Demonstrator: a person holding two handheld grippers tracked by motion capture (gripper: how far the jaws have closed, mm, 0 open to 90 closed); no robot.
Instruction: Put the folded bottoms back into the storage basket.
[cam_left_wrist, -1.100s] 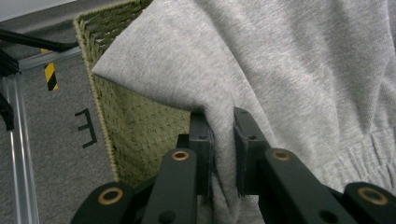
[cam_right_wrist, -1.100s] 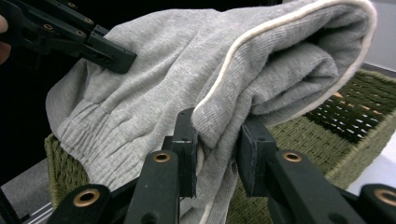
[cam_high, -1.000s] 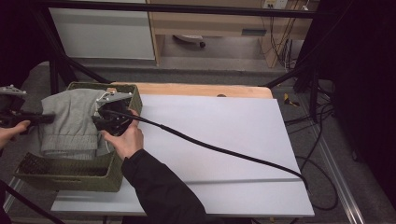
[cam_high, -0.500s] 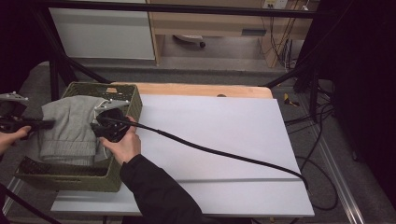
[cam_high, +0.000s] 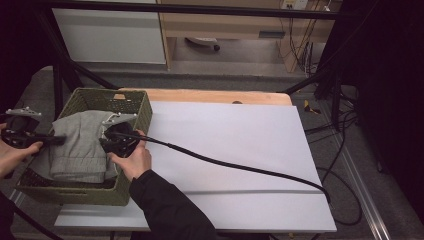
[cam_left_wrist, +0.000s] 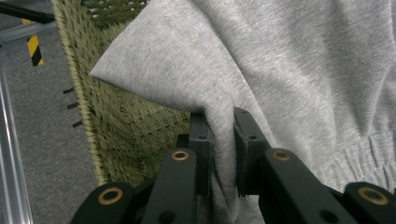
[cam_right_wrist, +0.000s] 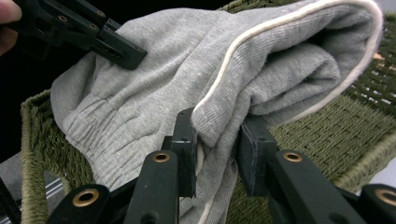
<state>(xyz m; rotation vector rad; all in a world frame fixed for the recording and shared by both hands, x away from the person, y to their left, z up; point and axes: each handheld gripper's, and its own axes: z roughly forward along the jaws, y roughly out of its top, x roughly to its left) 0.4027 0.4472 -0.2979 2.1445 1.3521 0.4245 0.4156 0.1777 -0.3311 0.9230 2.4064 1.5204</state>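
Gripping the grey garment (cam_high: 80, 145), both tools hold it inside the green basket (cam_high: 135, 107).

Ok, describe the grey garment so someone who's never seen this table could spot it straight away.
Start at the white table and go to its left end, where a green woven basket sits. The grey garment is the folded sweatshirt-like fabric inside it, pinched at one side by the left gripper and at the other by the right gripper. It is the one soft grey thing there, with ribbed cuffs and cream piping.
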